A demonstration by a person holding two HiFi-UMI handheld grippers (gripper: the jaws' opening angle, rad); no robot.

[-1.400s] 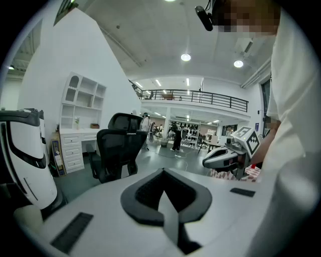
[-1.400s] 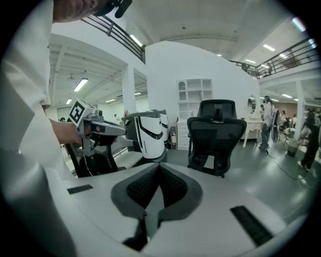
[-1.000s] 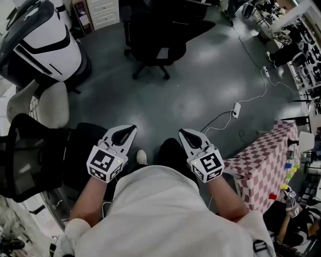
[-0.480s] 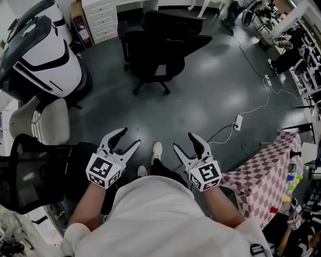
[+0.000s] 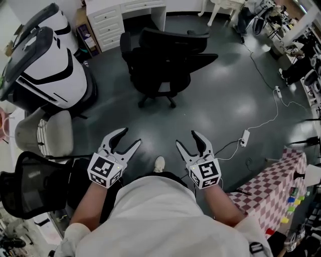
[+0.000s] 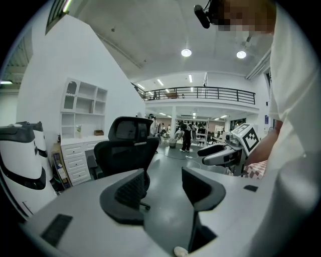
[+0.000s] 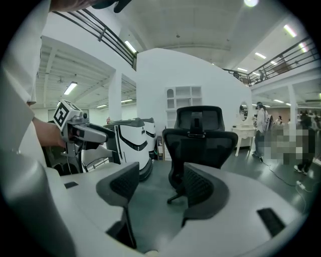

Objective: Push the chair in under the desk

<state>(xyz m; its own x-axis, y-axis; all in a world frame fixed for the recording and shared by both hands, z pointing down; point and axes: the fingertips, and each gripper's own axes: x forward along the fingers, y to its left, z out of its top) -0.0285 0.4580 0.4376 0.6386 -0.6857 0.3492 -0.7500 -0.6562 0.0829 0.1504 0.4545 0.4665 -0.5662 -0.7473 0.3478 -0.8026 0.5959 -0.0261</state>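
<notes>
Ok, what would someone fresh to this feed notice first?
The black office chair stands free on the dark floor, out from the white desk at the top of the head view. Nearer, the left gripper and right gripper point toward it, jaws just opened and empty. A big white-and-black machine fills the upper left.

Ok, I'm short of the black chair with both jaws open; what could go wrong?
The chair stands on a star base, so an off-centre push may swivel it into the white drawers rather than under the desk. The corded power strip on the floor to the right could trip you.
</notes>
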